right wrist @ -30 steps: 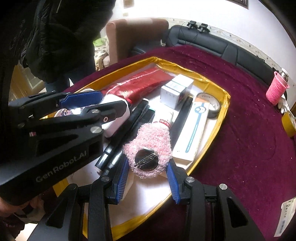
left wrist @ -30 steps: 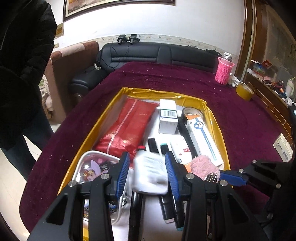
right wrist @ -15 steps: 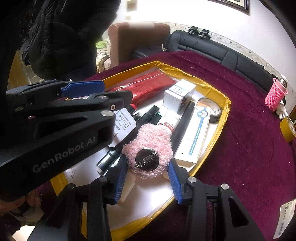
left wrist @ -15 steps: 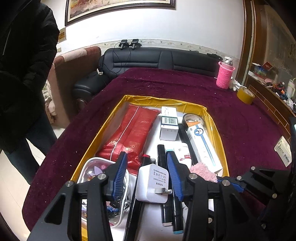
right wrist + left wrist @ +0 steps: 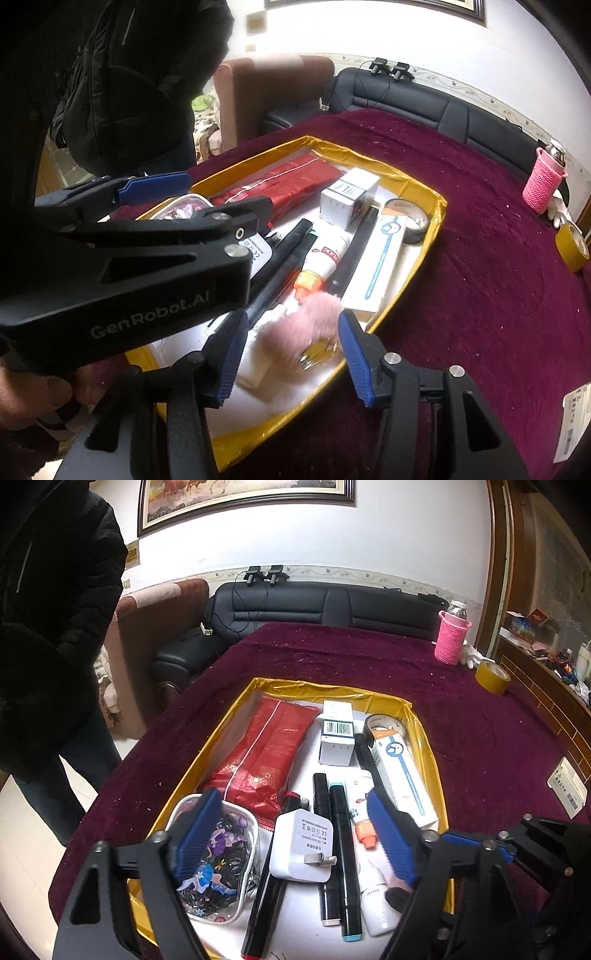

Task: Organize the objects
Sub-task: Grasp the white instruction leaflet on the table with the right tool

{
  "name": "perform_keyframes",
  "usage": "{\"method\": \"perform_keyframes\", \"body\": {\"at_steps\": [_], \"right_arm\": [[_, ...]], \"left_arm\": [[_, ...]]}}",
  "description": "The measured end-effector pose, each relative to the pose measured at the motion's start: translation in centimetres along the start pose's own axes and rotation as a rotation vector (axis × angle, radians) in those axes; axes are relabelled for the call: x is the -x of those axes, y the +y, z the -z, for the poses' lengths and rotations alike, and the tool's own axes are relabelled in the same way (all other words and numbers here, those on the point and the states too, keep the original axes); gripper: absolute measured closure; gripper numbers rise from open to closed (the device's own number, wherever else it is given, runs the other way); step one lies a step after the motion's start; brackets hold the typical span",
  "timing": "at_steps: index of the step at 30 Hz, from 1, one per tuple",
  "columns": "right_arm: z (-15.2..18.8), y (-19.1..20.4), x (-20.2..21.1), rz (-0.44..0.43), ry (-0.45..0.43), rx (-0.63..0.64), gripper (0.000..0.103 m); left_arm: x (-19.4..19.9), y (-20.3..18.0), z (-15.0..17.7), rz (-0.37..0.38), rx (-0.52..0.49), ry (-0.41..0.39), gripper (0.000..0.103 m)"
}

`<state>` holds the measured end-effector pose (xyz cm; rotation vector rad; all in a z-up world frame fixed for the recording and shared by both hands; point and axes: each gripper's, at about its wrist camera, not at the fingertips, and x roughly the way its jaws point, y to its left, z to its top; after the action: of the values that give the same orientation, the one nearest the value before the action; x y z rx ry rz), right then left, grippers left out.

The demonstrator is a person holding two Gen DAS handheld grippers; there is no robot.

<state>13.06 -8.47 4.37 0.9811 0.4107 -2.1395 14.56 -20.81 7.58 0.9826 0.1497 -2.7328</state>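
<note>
A yellow-rimmed tray on the dark red cloth holds the sorted items. A white charger plug lies on black markers in the tray. It sits between the jaws of my left gripper, which are opening, and the pads stand clear of it. In the right wrist view a pink fluffy brooch is blurred, low over the tray's near corner. It is between the opening jaws of my right gripper, and neither pad presses on it. The left gripper crosses that view at the left.
The tray also holds a red packet, a white box, a tape roll, a long white box, a glue tube and a clear pouch. On the cloth are a pink-sleeved bottle and yellow tape. A person in a dark jacket stands left.
Both grippers' jaws have spread. The left one let go of the charger, which now rests on the markers. The pink brooch has slipped lower between the right jaws.
</note>
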Motion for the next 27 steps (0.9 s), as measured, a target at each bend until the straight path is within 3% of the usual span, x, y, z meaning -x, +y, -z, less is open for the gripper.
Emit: {"method": "perform_keyframes", "body": {"at_steps": [6,9,15,21,27], "right_arm": [[1.6,-3.1,3.4,0.01,-0.051,-0.093,0.028],[2.9,-6.0,5.5,0.05,-0.074,-0.162,0.024],[6.7,-16.7,10.7,0.287,-0.1,-0.348,0.014],[10.9,-28.9,14.3,0.456,-0.034,-0.589,0.009],[11.6,-34.6,11.6,0.427,0.07,-0.611,0.009]], "left_arm": [[1.5,-0.3,-0.5,0.03,0.015,-0.028,0.015],[2.2,-0.8,-0.9,0.082,0.03,-0.034,0.013],[2.4,-4.0,-1.4,0.176,-0.017,-0.011,0.013],[1.5,-6.8,-1.7,0.252,-0.014,0.025,0.013],[0.5,-9.5,-1.3,0.283,-0.032,0.071,0.013]]}}
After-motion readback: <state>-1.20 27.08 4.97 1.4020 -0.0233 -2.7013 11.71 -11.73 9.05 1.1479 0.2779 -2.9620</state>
